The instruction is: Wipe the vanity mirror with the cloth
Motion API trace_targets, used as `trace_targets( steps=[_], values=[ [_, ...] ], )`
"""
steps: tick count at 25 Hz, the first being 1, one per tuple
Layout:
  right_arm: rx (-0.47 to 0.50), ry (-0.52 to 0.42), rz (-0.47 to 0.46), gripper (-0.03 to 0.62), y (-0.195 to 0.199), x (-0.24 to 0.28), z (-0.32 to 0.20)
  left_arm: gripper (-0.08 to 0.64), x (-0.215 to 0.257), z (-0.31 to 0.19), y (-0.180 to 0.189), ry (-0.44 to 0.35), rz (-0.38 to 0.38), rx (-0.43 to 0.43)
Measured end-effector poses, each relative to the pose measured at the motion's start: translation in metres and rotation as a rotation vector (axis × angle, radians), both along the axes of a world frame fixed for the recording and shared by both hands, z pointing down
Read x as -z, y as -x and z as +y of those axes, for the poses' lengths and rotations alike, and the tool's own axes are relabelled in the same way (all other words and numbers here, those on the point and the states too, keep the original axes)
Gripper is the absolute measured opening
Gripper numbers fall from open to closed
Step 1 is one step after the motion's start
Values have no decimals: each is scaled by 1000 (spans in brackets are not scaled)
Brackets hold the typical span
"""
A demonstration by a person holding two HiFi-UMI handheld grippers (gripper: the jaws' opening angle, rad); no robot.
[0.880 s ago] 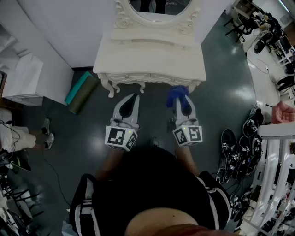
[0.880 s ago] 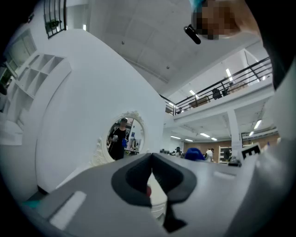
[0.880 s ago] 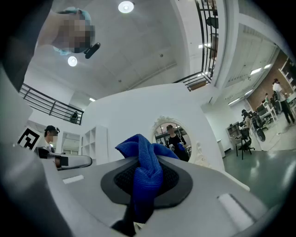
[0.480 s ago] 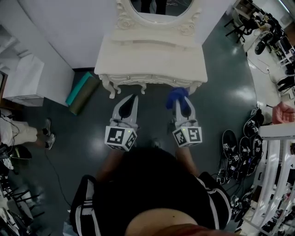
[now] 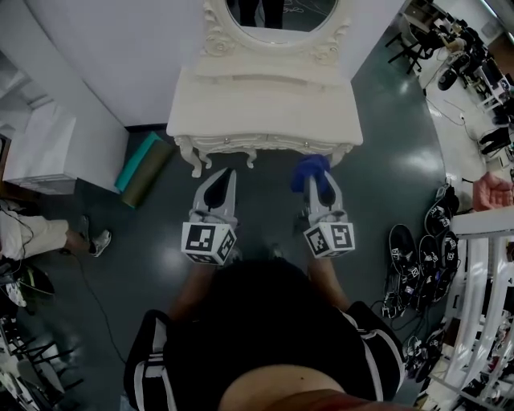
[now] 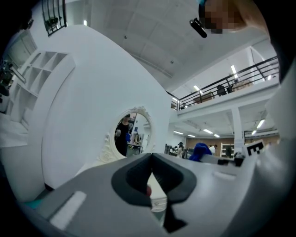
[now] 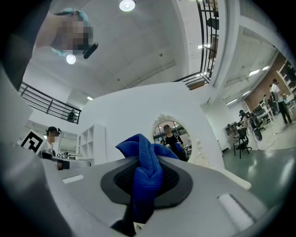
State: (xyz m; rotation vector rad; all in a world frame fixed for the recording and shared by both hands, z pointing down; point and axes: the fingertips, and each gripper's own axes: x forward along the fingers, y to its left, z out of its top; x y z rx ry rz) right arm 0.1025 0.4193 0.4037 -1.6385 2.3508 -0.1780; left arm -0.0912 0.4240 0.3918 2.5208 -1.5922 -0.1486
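Note:
The oval vanity mirror (image 5: 277,18) in its carved white frame stands at the back of the white dressing table (image 5: 265,104), against the wall. It shows small and far ahead as the mirror (image 6: 132,134) in the left gripper view and the mirror (image 7: 170,137) in the right gripper view. My right gripper (image 5: 316,178) is shut on a bunched blue cloth (image 5: 310,172), just short of the table's front edge; the cloth (image 7: 144,169) fills its jaws. My left gripper (image 5: 226,178) hangs beside it, shut and empty, with its tip (image 6: 150,178) pointing at the table.
A teal and olive rolled mat (image 5: 144,164) lies on the dark floor left of the table. White shelving (image 5: 44,144) stands at far left. Several dark shoes (image 5: 422,253) and a white rack (image 5: 474,305) crowd the right side. A bystander's foot (image 5: 96,241) is at left.
The view has shifted slightly, so the table sits a little lower and nearer. Both grippers keep their places and their grip. The bystander's foot at left has moved rightward.

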Motion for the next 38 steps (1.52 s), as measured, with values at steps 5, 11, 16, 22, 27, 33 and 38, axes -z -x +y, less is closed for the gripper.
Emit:
trace_targets(
  steps=[5,11,16,22,27,33,38],
  values=[
    [-21,6,9,49,14,-2,0,11,-6,-7,17,17,-15,-17],
    [-45,31,18,49,20,-16,-9,11,-20,-21,23,32,0,-33],
    [-36,33,18,49,15,-21,-41,11,-25,-49,9,34,2,-46],
    [-16,16,7,49,-4,-30,-103,11,-28,-109,-17,29,-6,-34],
    [7,21,9,49,-27,-22,-161,11,-21,-166,-45,31,11,-13],
    [35,19,-1,49,-55,-16,-219,11,-16,-216,-72,37,16,34],
    [48,7,-10,49,-63,-12,-258,11,-14,-246,-76,38,1,64]
  ],
)
